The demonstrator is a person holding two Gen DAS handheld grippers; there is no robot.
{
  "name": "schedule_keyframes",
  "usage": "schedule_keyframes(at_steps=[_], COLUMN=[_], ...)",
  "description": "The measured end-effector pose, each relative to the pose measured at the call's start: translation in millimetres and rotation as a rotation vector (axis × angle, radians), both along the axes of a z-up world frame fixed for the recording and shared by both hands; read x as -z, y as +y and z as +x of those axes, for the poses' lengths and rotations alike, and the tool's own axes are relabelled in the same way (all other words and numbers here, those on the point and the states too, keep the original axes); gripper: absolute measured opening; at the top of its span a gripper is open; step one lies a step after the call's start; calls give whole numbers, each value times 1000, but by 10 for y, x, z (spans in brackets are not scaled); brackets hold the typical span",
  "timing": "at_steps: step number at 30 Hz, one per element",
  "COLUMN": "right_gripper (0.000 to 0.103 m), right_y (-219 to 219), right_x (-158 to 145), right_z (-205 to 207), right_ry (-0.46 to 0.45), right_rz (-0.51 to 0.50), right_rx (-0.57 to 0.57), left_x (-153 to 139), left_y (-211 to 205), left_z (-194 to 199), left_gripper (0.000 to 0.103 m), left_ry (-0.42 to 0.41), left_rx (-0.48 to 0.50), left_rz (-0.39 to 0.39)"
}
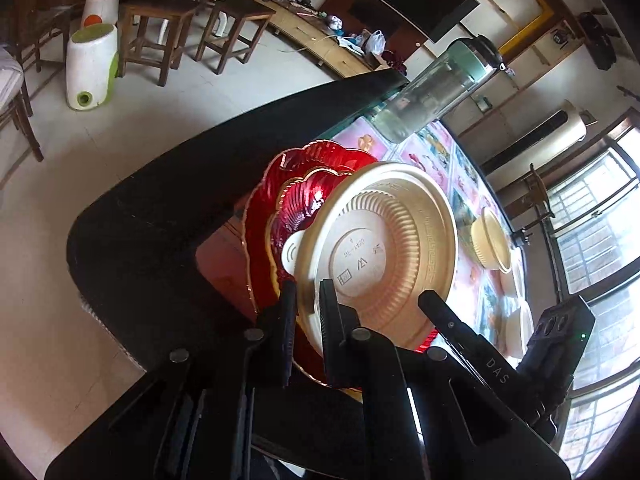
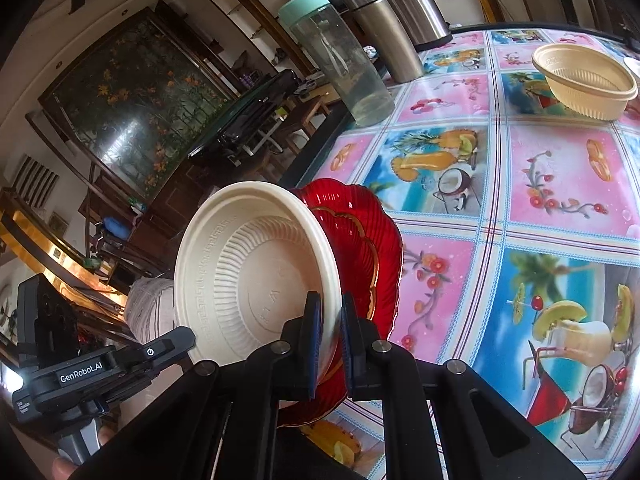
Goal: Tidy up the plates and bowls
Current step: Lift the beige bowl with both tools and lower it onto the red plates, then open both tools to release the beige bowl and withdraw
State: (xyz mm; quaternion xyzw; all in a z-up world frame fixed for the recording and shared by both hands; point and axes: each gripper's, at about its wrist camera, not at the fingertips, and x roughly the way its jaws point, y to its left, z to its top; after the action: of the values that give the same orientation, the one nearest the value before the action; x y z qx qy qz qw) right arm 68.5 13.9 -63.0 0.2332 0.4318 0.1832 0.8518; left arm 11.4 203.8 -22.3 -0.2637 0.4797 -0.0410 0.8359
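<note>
Tablecloth (image 2: 520,168) behind; both tongs (image 1: 308,292) (image 2: 330,304) clamp, seemingly, cream bowl (image 1: 380,248) rim.

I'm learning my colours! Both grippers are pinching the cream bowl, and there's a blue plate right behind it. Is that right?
Almost. The plate behind the cream bowl is red with gold trim, not blue; the right wrist view shows it. Both the left gripper and right gripper do pinch the bowl's rim.
</note>
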Motion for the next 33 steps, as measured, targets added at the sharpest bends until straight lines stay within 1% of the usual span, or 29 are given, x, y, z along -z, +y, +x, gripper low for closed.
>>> schedule_keyframes(at_steps=[3, 7, 12, 13, 14, 16, 17, 19, 23, 26, 30, 33], right_gripper=[9, 12, 15, 18, 26, 29, 31, 31, 32, 33, 33, 34], right_y=[32, 52, 41, 31, 13, -44, -69, -133, -394, -652, -1007, -1257], right_x=[36, 54, 6, -11, -28, -57, -71, -109, -183, -198, -170, -125], right_z=[20, 15, -35, -50, -63, -89, -92, -124, -219, -265, -317, -367], right_ry=[7, -11, -47, -56, -62, -76, -79, -97, -160, -187, -189, -184], right_rz=[-6, -24, -57, -72, -79, -62, -55, -45, -9, -16, -24, -35], right_rx=[-4, 4, 7, 9, 13, 14, 9, 14, 67, 127, 198, 250], left_x=[-63, -155, -291, -311, -341, -373, -399, -449, -498, -470, -433, -370], left_y=[6, 24, -32, -54, -94, -128, -178, -276, -543, -838, -1237, -1507], left_z=[-31, -77, -153, -163, -181, -194, -211, -232, -285, -307, -349, -383], left_gripper=[13, 33, 37, 42, 47, 49, 49, 49, 49, 50, 51, 58], left_ry=[-22, -59, -117, -128, -141, -158, -172, -192, -228, -241, -261, -261], left_rx=[-15, -53, -81, -82, -79, -69, -58, -39, 16, 95, 209, 291], left_rz=[36, 116, 202, 215, 229, 238, 249, 271, 320, 355, 387, 394])
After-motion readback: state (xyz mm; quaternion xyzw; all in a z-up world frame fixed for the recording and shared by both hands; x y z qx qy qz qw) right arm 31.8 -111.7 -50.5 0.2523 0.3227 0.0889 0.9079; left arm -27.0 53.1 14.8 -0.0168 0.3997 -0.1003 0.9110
